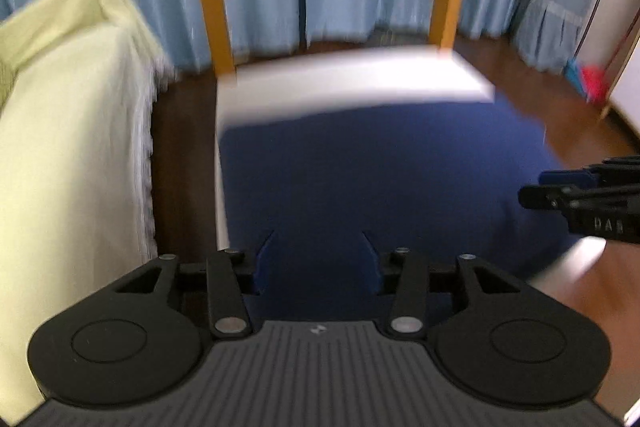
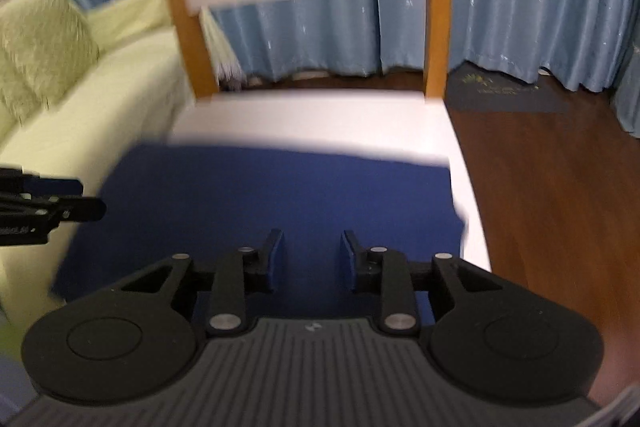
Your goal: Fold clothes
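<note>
My left gripper (image 1: pixel 318 255) hangs half open, nothing between its pads; my right gripper (image 2: pixel 311 255) gapes narrower, equally empty; beneath both, the navy cloth (image 2: pixel 280 195) lies flat on the white chair seat (image 2: pixel 312 119).

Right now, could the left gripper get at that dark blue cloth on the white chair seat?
Probably yes. The left gripper hangs over the blue cloth with its fingers apart and nothing between them, and the right gripper sits off to the side, not in its way.
</note>
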`<state>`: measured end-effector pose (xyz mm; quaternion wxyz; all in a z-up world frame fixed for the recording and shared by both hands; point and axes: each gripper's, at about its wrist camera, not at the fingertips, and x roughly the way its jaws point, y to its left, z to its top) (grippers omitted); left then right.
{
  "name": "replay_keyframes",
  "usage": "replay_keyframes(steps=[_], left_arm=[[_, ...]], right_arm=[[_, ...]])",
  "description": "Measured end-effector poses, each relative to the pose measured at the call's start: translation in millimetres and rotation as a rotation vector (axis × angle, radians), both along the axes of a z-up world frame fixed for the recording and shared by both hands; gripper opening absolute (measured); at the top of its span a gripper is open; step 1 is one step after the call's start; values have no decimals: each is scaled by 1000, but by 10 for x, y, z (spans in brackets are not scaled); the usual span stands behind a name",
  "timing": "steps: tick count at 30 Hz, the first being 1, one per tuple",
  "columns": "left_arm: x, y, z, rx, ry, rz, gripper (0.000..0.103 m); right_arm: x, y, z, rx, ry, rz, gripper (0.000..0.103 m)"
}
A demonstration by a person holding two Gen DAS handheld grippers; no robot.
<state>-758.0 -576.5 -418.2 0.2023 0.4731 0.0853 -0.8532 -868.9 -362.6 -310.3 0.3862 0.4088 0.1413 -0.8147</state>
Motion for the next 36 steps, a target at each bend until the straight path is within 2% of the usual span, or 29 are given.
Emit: replay_keyframes(steps=[1, 3, 5, 6, 8, 9, 10, 12, 14, 15, 17, 20, 22, 25, 27, 32, 36], left_arm=[[34, 49, -34, -26, 8, -6, 52], [75, 90, 30, -39, 6, 9, 52], [103, 84, 150, -26, 21, 40, 52], [121, 81, 205, -22, 37, 53, 53], [120, 112, 173, -26, 12, 60, 63], [117, 129, 127, -28, -10, 64, 65], [135, 144, 49, -30, -15, 76, 66], [185, 163, -41, -34, 5, 104, 66], [176, 157, 25, -16, -27, 118, 66], [171, 152, 90, 0, -55, 126, 67], [196, 164, 260, 31, -60, 136, 67], [298, 240, 661, 83, -49, 170, 76], [377, 318, 842, 94, -30, 197, 79], [521, 511, 1091, 75, -2, 228, 86], [630, 724, 1214, 35, -9, 261, 87], [850, 1174, 1519, 2, -40, 304, 87], [1046, 1507, 1970, -32, -42, 334, 87]], right_arm=[[103, 36, -160, 51, -19, -6, 28], [215, 93, -293, 50, 23, 15, 31], [244, 76, -272, 83, 28, 23, 31], [216, 94, -216, 59, 24, -1, 31], [152, 94, -142, 20, 58, -41, 31], [115, 83, -119, 10, 77, -57, 35], [74, 55, -150, 14, 83, -67, 47], [-8, -15, -339, 68, 34, -60, 59], [-22, -37, -605, 59, 55, -55, 61], [-41, -58, -628, 66, 43, -61, 61], [-128, -144, -686, 113, -11, -96, 60], [-116, -71, -595, 40, -61, -148, 64], [-100, -10, -525, -15, -101, -181, 76], [-43, 110, -467, -92, -119, -213, 82], [-6, 179, -460, -131, -113, -225, 84], [-94, 364, -492, -147, -92, -223, 86], [-56, 517, -173, -187, -59, -217, 89]])
